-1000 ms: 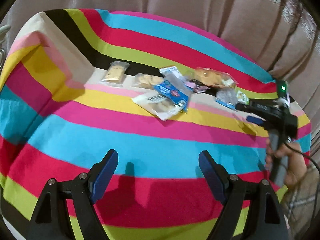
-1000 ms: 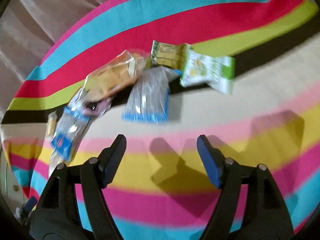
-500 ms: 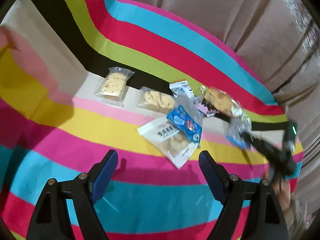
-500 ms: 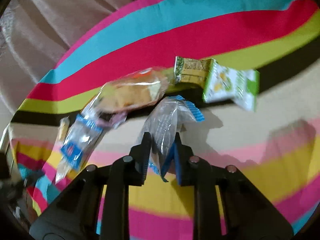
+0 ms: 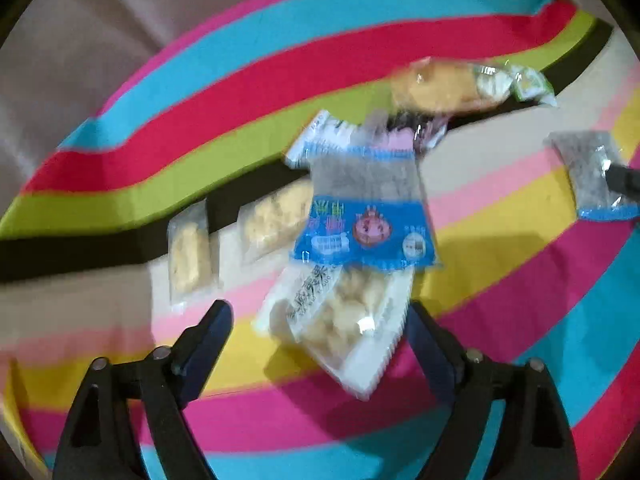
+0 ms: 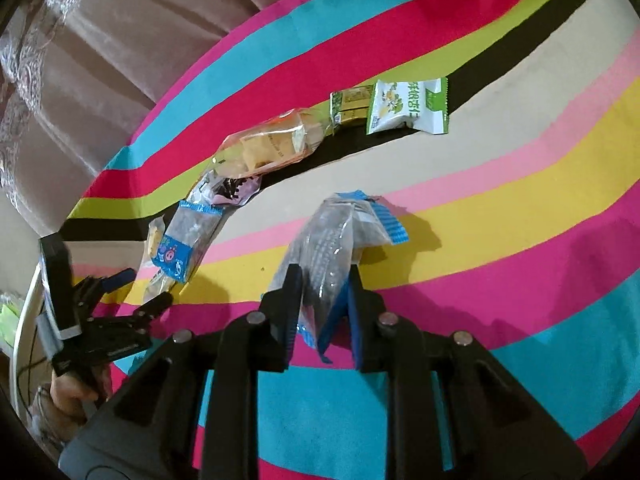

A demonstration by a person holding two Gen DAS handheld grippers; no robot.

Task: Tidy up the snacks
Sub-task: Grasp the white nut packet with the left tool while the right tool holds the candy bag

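My right gripper (image 6: 324, 280) is shut on a clear packet with blue trim (image 6: 332, 236), pulled away from the row of snacks over the yellow and pink stripes. The left wrist view shows that packet (image 5: 592, 176) at the far right. My left gripper (image 5: 316, 332) has its jaws opening, one on each side of a white cookie packet (image 5: 340, 320), and the pads do not press on it. A blue-banded packet (image 5: 364, 216) lies partly over the white one. In the right wrist view the left gripper (image 6: 140, 290) is at the left edge, next to that blue-banded packet (image 6: 180, 248).
Two small cookie packets (image 5: 188, 256) (image 5: 276, 216) lie left of the pile. A bread packet (image 6: 268, 148), a green-gold packet (image 6: 352, 104) and a green-and-white packet (image 6: 408, 106) lie along the black stripe. The striped cloth (image 6: 520, 280) covers the table, and a curtain (image 6: 120, 60) hangs behind it.
My left gripper rolled and moved in on the pile, so the white packet now lies between its fingers. My right gripper shut on the clear packet and drew it away from the row.
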